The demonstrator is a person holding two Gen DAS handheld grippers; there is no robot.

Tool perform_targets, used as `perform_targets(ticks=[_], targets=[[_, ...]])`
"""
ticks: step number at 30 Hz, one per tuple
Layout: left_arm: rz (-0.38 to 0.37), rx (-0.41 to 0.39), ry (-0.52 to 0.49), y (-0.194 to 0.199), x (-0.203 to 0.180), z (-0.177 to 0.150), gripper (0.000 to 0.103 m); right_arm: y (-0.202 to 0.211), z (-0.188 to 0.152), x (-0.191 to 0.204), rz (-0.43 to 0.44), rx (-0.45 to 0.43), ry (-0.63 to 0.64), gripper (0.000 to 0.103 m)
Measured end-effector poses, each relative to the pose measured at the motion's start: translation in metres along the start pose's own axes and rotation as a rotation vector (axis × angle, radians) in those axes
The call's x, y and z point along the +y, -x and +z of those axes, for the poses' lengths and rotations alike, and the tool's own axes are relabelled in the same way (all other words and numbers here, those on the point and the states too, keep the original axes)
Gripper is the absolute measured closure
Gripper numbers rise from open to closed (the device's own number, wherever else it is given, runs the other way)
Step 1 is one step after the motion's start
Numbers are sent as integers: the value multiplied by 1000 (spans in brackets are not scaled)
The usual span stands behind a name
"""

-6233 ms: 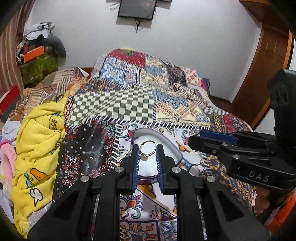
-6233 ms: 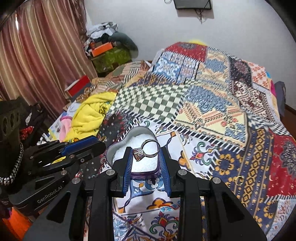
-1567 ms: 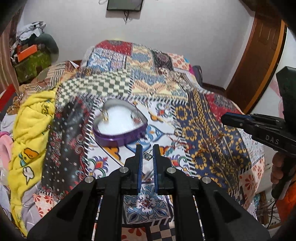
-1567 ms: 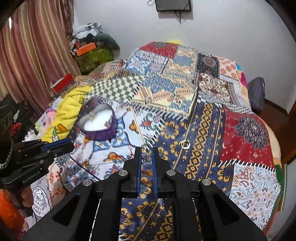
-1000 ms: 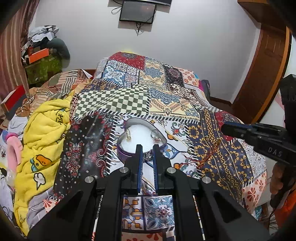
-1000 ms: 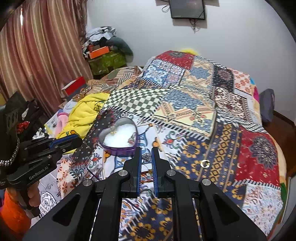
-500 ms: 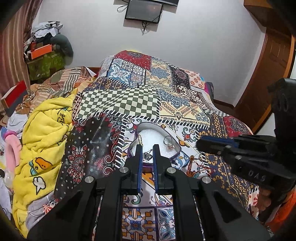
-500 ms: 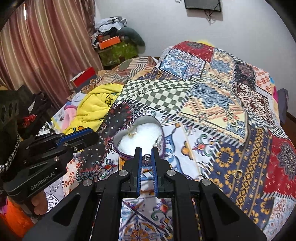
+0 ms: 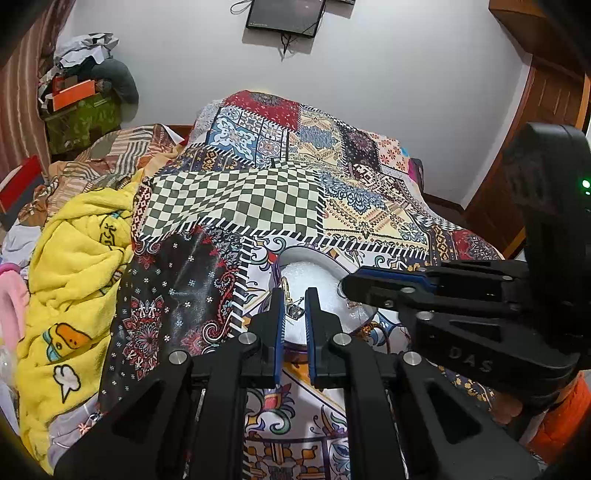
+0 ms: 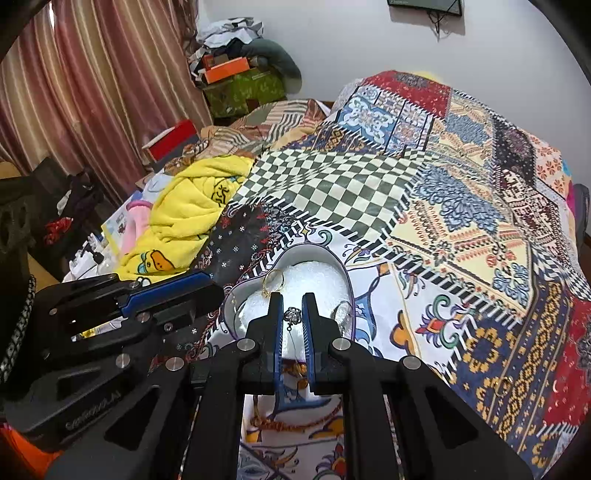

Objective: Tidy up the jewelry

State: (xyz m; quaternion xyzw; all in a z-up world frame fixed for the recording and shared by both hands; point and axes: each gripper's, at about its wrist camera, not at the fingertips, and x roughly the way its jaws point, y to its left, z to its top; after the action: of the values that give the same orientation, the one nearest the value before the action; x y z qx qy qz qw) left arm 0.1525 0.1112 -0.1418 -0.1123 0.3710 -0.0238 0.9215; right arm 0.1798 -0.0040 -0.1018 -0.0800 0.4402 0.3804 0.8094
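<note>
Bed scene, patchwork quilt (image 9: 236, 199) under everything.

Left hand-held gripper (image 9: 294, 306): blue-padded fingers (image 9: 279, 321) nearly together, pinching a small silver pendant (image 9: 295, 312) at the tips. Pendant held just above the near edge of the heart-shaped jewelry box (image 9: 295, 254), directly ahead of the tips. Box purple-walled, white padding inside, sitting on the quilt.

Right hand-held gripper (image 10: 293, 314): fingers (image 10: 308, 321) narrowly apart, pinching a small silver piece with a thin chain (image 10: 291, 317) hanging down between them. Held over the near part of the same box (image 10: 314, 253). Seen from the left wrist view, right gripper body crosses in from the right, tip (image 9: 347, 286) over the right lobe of the box.

Inside the box: gold ring (image 10: 273, 282) standing in the padding just past the right gripper's tips, slightly left; silver ring (image 10: 341, 314) to the right of the tips, near the box wall. In the left view, gold ring (image 9: 285, 286) just ahead of the left finger.

Another gold ring (image 10: 504, 386) loose on the quilt, well right of the right gripper, apart from the box.

Yellow blanket (image 9: 74, 266) bunched far left of the left gripper. Wall-mounted screen (image 9: 284, 16) straight ahead on the far wall. Striped curtain (image 10: 92, 85) at upper left of the right wrist view.
</note>
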Motion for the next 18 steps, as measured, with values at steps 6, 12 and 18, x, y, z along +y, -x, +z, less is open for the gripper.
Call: perform_targets(ticks=[6, 12, 18], targets=[[-11, 24, -11, -13, -1, 1, 94, -15, 3, -5, -4, 32, 8, 94], [-20, 53, -19, -25, -2, 2, 94, -16, 5, -9, 10, 42, 13, 94], [-15, 69, 0, -29, -2, 5, 94, -9, 6, -18, -29, 35, 17, 88]])
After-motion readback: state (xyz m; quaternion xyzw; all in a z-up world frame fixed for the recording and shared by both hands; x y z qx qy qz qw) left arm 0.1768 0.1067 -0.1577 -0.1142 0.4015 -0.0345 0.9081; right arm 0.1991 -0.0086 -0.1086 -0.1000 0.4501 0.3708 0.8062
